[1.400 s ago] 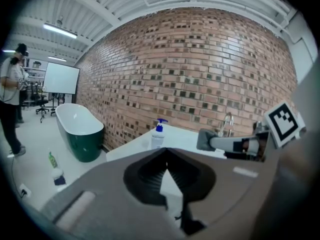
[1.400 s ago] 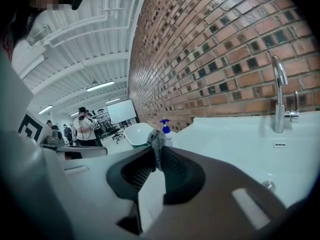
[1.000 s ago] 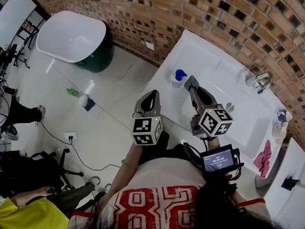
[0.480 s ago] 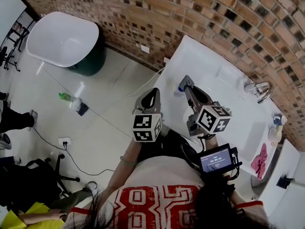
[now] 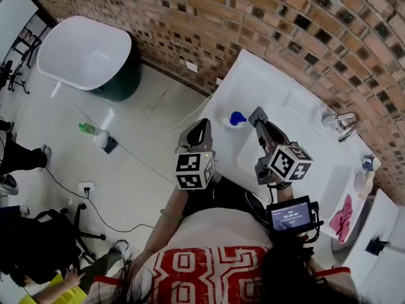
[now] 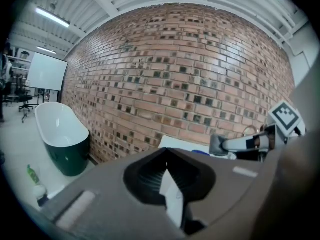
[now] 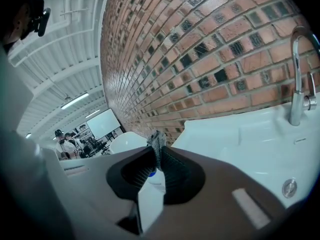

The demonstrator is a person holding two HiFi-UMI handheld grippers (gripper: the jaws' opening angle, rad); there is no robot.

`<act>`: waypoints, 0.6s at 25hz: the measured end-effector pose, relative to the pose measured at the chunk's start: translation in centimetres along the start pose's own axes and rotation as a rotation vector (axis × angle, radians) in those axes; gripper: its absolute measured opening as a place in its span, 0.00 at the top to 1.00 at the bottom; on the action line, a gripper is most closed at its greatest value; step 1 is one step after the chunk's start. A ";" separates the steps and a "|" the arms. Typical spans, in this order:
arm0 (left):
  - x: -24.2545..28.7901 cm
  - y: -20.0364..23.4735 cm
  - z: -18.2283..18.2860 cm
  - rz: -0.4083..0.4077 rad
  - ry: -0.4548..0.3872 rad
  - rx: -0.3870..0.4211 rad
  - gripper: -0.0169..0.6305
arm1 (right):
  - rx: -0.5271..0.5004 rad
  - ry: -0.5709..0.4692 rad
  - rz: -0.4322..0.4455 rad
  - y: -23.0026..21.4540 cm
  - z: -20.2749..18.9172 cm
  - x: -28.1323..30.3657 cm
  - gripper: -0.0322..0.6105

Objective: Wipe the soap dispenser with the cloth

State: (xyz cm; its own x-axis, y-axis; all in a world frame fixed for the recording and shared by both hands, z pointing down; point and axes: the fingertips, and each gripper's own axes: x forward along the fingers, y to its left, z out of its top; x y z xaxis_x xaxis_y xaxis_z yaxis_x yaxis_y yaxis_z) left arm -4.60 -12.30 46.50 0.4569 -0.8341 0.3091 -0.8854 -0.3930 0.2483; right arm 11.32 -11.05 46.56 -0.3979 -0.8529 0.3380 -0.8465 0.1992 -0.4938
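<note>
A soap dispenser (image 5: 235, 120) with a blue top stands near the left end of the white counter (image 5: 269, 81). My right gripper (image 5: 255, 114) has its tip just to the right of it, level with the blue top. In the right gripper view the right gripper (image 7: 156, 149) is shut on a small grey cloth (image 7: 156, 139), and the dispenser's blue top (image 7: 151, 174) shows through the gap below the tips. My left gripper (image 5: 202, 126) hangs off the counter's front left, over the floor. In its own view the left gripper (image 6: 167, 153) is shut on nothing.
A chrome faucet (image 5: 340, 124) stands behind the sink basin (image 5: 329, 170). Small bottles (image 5: 366, 173) and a pink cloth (image 5: 345, 217) lie at the counter's right end. A brick wall runs behind. A white and green bathtub (image 5: 85, 49) stands far left on the floor.
Half a second ago the right gripper's tip covered the dispenser's blue top; now it lies just to the right and the top shows again. The left gripper has hardly moved.
</note>
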 end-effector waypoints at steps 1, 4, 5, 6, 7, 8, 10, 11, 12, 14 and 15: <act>0.1 -0.1 0.0 0.002 0.001 0.003 0.97 | 0.004 -0.001 -0.005 -0.5 0.0 -0.2 0.88; 0.4 -0.6 0.0 0.009 0.000 0.005 0.97 | 0.016 0.000 -0.022 -1.8 0.0 -0.6 0.88; 0.5 -0.8 0.0 0.011 0.001 0.005 0.97 | 0.021 0.005 -0.025 -2.1 -0.1 -0.8 0.88; 0.5 -0.9 -0.1 0.013 0.004 0.006 0.97 | 0.026 0.014 -0.023 -2.3 -0.3 -0.8 0.88; 0.5 -1.1 -0.2 0.013 0.007 0.008 0.97 | 0.031 0.027 -0.016 -2.3 -0.7 -0.7 0.88; 0.6 -1.2 -0.3 0.014 0.011 0.009 0.97 | 0.036 0.044 -0.003 -2.2 -1.2 -0.5 0.88; 0.6 -1.5 -0.6 0.017 0.017 0.011 0.97 | 0.041 0.084 0.029 -1.6 -2.4 0.0 0.88; 0.6 -1.6 -0.7 0.019 0.020 0.012 0.97 | 0.043 0.103 0.046 -1.2 -3.0 0.3 0.88; 0.6 -1.6 -0.7 0.021 0.021 0.014 0.97 | 0.046 0.120 0.061 -0.9 -3.6 0.7 0.88; 0.4 -1.6 -0.8 0.030 0.023 0.016 0.97 | 0.054 0.143 0.086 -0.4 -4.4 1.2 0.88; 0.2 -1.5 -0.9 0.035 0.024 0.017 0.97 | 0.062 0.150 0.096 -0.1 -4.6 1.5 0.88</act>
State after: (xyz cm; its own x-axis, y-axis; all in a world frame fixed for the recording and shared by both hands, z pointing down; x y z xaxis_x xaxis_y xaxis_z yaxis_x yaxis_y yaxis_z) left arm -3.12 -11.60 47.01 0.4270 -0.8382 0.3392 -0.9023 -0.3700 0.2214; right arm 9.22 -10.10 50.85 -0.5278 -0.7489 0.4007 -0.7808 0.2422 -0.5759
